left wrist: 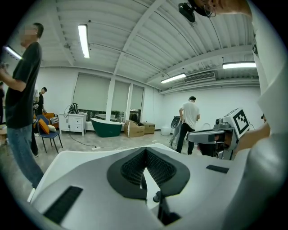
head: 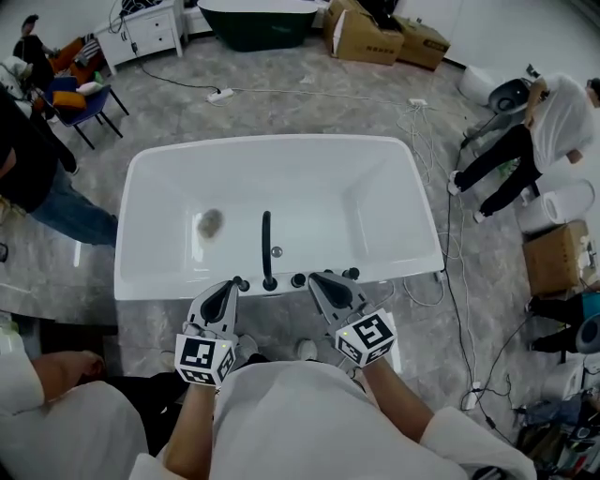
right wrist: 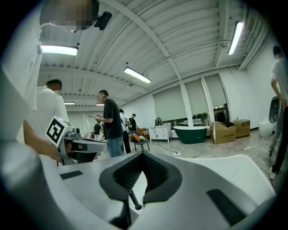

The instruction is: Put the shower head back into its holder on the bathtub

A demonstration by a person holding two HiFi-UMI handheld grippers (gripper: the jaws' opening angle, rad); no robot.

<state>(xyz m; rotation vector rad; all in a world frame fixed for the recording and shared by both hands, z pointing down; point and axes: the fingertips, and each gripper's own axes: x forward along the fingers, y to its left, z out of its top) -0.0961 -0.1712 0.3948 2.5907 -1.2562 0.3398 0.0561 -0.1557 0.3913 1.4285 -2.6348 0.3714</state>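
The white bathtub (head: 150, 169) fills the middle of the head view. A slim black shower head (head: 267, 246) lies across its near rim and points into the tub, among black fittings (head: 298, 279) on that rim. My left gripper (head: 232, 284) and right gripper (head: 319, 279) hover side by side just above the near rim, one on each side of the black piece. Both are shut with nothing between the pads. In the left gripper view the jaws (left wrist: 145, 155) meet over a black knob (left wrist: 156, 196). The right gripper view shows its jaws (right wrist: 143, 157) closed above a black rod (right wrist: 133, 200).
A person in dark clothes (head: 37, 178) stands left of the tub, and another bends over at the far right (head: 525, 141). Cables (head: 450, 281) trail on the floor to the right. Cardboard boxes (head: 375, 37), a dark green tub (head: 258, 23) and a blue chair (head: 80, 103) stand behind.
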